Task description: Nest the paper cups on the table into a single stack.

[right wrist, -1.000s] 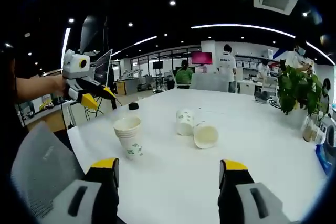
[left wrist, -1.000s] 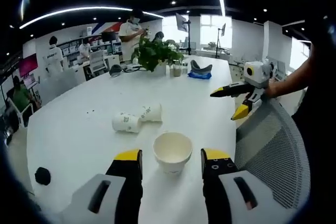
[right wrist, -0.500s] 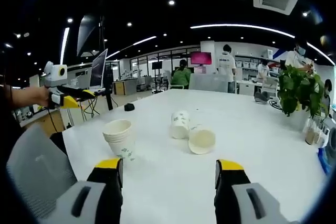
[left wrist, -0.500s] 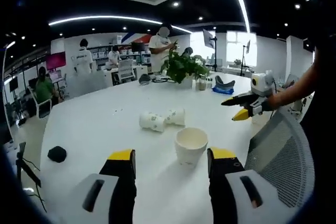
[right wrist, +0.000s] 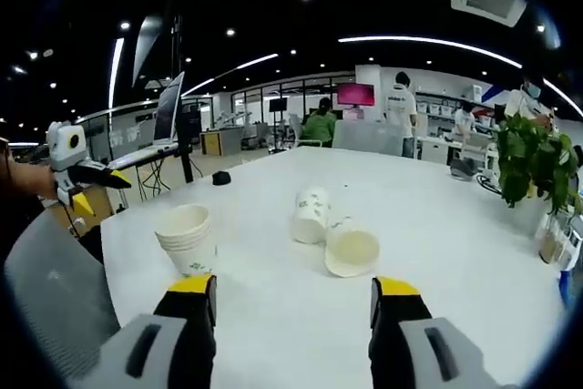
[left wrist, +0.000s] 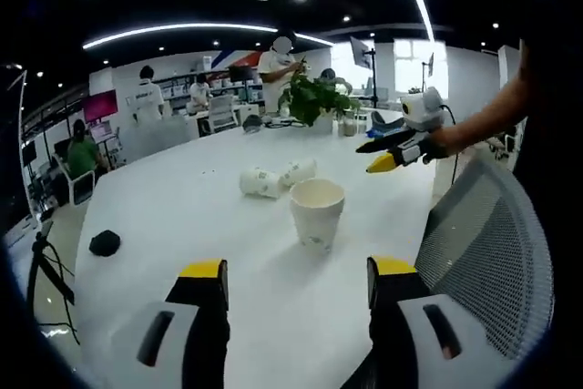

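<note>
Left gripper view, nearest: left gripper (left wrist: 293,271) hangs over the near edge of the white table (left wrist: 164,216), jaws spread wide with nothing between them.
Stack so far: upright nested cups (left wrist: 317,212) stand just beyond those jaws, now further off than half a second ago, so the left hand has drawn back and upward.
Loose cups: two cups lie on their sides, touching each other, behind the stack: printed cup (left wrist: 257,182) and its neighbour (left wrist: 299,171).
Right gripper view, nearest: right gripper (right wrist: 291,291) has its jaws parted and empty, and the cup lying with its mouth toward the camera (right wrist: 351,251) sits closer between them than before.
Other hand: right gripper seen from the left side, in the left gripper view, hangs in the air over the table's right edge.
Far side: a plant (left wrist: 311,97) and small clutter near the far edge; people stand at desks beyond.
Meaning for the task: I judge the right hand is closing in on a fallen cup next; two cups remain to be nested.
</note>
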Demonstrator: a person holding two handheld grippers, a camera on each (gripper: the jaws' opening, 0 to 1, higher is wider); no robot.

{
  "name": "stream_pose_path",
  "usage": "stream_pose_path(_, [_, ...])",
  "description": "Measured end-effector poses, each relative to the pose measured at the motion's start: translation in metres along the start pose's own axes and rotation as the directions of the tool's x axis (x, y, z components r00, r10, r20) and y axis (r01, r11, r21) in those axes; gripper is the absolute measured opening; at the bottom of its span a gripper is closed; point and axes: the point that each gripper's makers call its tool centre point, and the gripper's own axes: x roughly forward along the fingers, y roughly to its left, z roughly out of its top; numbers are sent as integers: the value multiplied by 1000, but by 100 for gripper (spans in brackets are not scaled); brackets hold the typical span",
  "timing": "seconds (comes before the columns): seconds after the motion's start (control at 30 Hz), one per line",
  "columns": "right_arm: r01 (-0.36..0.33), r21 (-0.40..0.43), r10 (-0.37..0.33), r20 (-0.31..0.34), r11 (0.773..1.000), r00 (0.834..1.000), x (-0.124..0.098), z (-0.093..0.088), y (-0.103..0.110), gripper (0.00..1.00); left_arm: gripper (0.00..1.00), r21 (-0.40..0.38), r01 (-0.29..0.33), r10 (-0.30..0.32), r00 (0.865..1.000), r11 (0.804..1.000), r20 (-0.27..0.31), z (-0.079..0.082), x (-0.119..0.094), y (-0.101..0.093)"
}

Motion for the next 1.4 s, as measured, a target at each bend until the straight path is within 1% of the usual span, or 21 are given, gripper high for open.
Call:
stream_pose_path(0.13, [29, 16, -29, 0, 999, 1000, 7, -1, -10, 69, 63, -2, -15, 15, 1000, 1000, 15, -1, 2, -1])
stream_pose_path(0.2, [53, 33, -53, 4, 998, 999, 11, -2, -17, 69, 65, 4, -23, 23, 1000, 1000, 14, -3, 3, -2])
stream_pose_path(0.27, [68, 25, -68, 0, 997, 998, 15, -3, -22, 68, 66, 7, -28, 28, 1000, 1000, 9, -6, 2, -3])
stream_pose_path(0.3, [71, 20, -71, -2, 997, 997, 17, -3, -23, 68, 67, 7, -30, 30, 999, 1000, 14, -6, 1, -3])
stream_pose_path(0.33, [72, 19, -72, -3, 997, 997, 20, -3, -25, 67, 68, -18, -38, 38, 999, 999, 39, -2, 0, -3])
stream_pose_path(0.37, [76, 15, -76, -4, 997, 997, 23, -2, -28, 66, 69, -33, -40, 42, 998, 999, 52, 0, -1, -4])
stream_pose_path(0.4, [80, 14, -80, -2, 997, 997, 25, -1, -29, 65, 70, -42, -46, 49, 996, 998, 78, 3, -1, -5])
stream_pose_path(0.53, [103, 21, -103, 0, 994, 995, 35, 3, -36, 61, 73, -37, -53, 56, 994, 998, 92, 3, -1, -11])
stream_pose_path(0.57, [112, 38, -112, 6, 993, 994, 38, 6, -40, 60, 74, -27, -48, 50, 995, 998, 91, 3, -1, -14])
stream_pose_path(0.6, [110, 55, -111, 16, 992, 994, 40, 8, -38, 58, 74, -20, -44, 45, 995, 999, 90, 3, -1, -15])
stream_pose_path(0.67, [113, 58, -114, 15, 992, 993, 46, 9, -37, 56, 74, 3, -45, 44, 995, 999, 86, 3, 0, -16])
stream_pose_path(0.8, [112, 66, -112, -4, 992, 994, 59, 8, -37, 52, 76, -4, -48, 48, 993, 999, 107, 3, 1, -16])
stream_pose_path(0.93, [104, 72, -104, -10, 992, 995, 69, 10, -40, 48, 81, -34, -44, 48, 989, 998, 137, 0, 0, -18])
stream_pose_path(1.07, [98, 70, -97, -16, 993, 995, 79, 9, -44, 42, 85, -35, -44, 48, 988, 998, 144, -3, 1, -19])
stream_pose_path(1.1, [99, 90, -98, -17, 991, 995, 82, 8, -46, 41, 85, -38, -45, 50, 987, 998, 150, -2, 1, -19])
stream_pose_path(1.17, [108, 133, -106, -20, 985, 994, 86, 8, -49, 40, 86, -68, -40, 52, 983, 997, 177, 0, 0, -17])
stream_pose_path(1.23, [119, 163, -116, -26, 979, 993, 90, 4, -56, 37, 88, -73, -45, 57, 983, 996, 177, -1, 0, -16])
stream_pose_path(1.27, [113, 180, -111, -24, 977, 994, 92, 4, -56, 34, 88, -68, -47, 58, 983, 997, 176, -1, 0, -16])
stream_pose_path(1.3, [114, 217, -112, -25, 969, 993, 95, 4, -57, 31, 89, -56, -49, 58, 983, 997, 176, -1, 1, -17])
stream_pose_path(1.37, [128, 241, -128, -19, 962, 992, 95, 5, -59, 31, 90, -22, -40, 43, 985, 999, 169, -1, 3, -21])
stream_pose_path(1.4, [131, 276, -133, -13, 952, 991, 97, 5, -61, 30, 90, -13, -35, 37, 987, 999, 158, -2, 4, -22])
